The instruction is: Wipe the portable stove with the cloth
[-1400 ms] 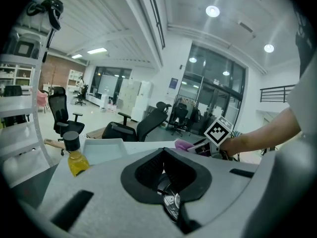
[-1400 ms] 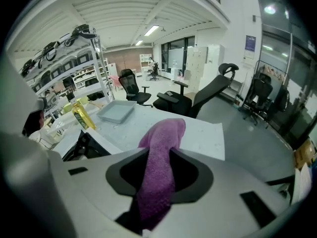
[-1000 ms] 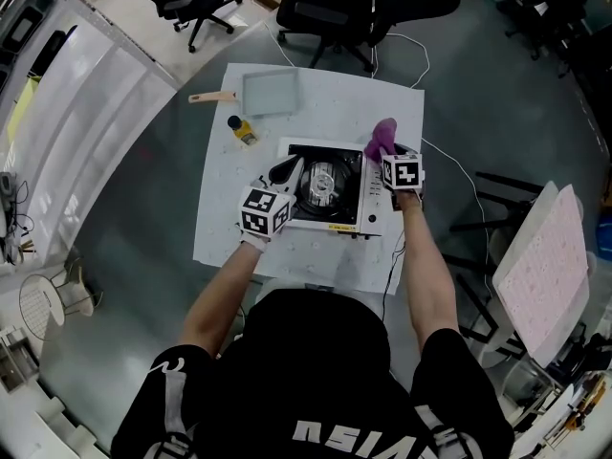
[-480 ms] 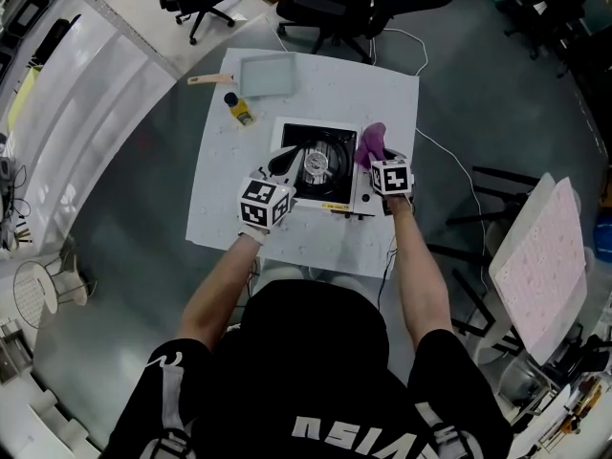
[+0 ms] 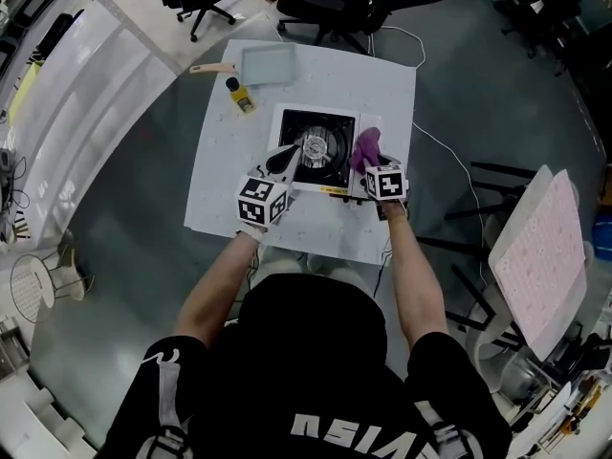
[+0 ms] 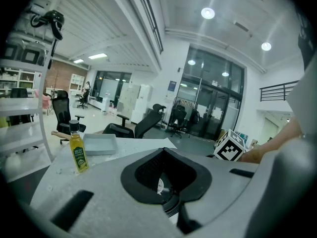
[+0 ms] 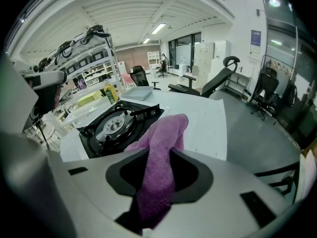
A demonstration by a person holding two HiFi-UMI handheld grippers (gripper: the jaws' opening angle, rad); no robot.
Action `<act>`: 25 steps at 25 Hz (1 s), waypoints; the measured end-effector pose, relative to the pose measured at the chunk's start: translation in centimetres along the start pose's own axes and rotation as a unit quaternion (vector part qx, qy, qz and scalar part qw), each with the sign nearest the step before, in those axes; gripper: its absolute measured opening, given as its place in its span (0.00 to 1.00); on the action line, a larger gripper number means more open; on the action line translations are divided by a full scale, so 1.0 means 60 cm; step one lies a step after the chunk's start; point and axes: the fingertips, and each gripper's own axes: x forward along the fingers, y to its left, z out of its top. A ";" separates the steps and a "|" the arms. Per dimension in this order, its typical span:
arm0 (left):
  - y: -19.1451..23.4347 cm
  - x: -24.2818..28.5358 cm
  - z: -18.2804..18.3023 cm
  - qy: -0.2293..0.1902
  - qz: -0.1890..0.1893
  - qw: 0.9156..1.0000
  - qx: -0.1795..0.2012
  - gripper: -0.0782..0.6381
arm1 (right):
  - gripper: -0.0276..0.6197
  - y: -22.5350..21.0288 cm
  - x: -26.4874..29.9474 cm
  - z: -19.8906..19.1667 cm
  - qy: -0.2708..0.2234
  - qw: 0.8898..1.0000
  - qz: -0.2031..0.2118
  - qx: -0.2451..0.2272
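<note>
Oil bottle stands near a grey tray on the white table; office chairs beyond.

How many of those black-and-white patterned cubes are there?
2. One cube rides on the left gripper by the stove's near left corner; the other cube on the right gripper gripping the purple cloth. None looks hidden.

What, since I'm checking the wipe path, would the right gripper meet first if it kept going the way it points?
The right gripper, shut on the purple cloth, points down at the portable stove. Probably the cloth's free end touches the stove's right side first, though depth is unclear.
</note>
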 end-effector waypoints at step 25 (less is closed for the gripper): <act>-0.038 -0.053 -0.010 -0.013 0.017 1.000 0.009 0.11 | 0.22 0.039 -0.052 -0.058 -0.019 1.000 0.006 -0.004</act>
